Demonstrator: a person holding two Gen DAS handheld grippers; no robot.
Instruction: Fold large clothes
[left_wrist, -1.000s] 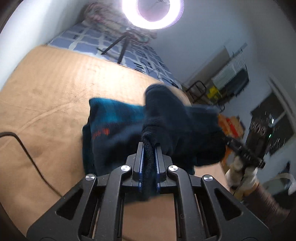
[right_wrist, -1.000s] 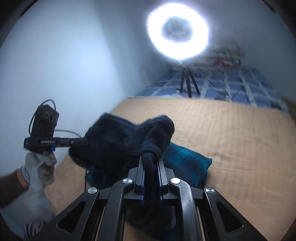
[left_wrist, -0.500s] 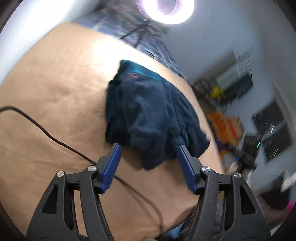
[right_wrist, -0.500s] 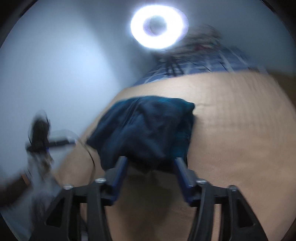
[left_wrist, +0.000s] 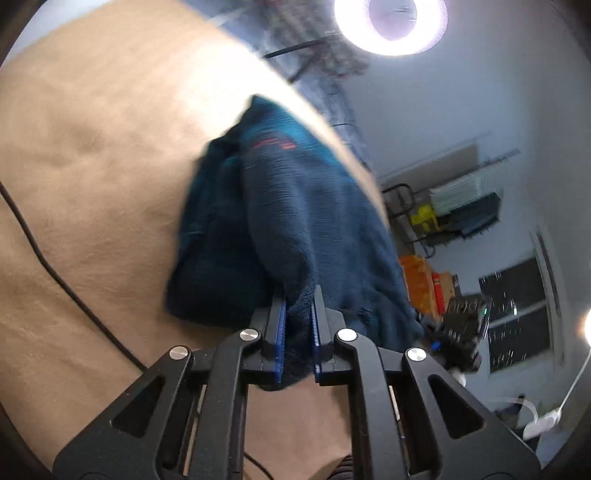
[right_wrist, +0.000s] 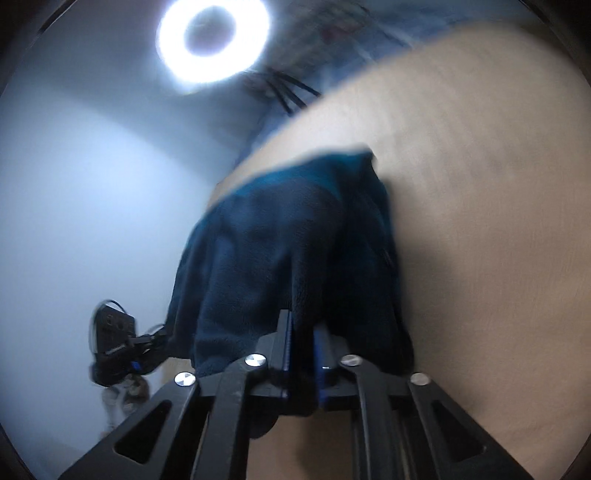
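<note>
- The dark blue fleece garment (left_wrist: 295, 221), with teal lining and a small red logo, lies bunched in layers on the tan bed cover (left_wrist: 92, 166).
- Half a second ago both tools stood spread, the fleece loose; now the left tool (left_wrist: 298, 339) and right tool (right_wrist: 304, 354) each pinch the near edge again, so another fold is probably starting.
- A black cable (left_wrist: 55, 273) crosses the cover.
- Only the left view shows the logo, cable and cluttered shelves (left_wrist: 461, 206); both catch the ring light (right_wrist: 212, 40) and the opposite tool.
</note>
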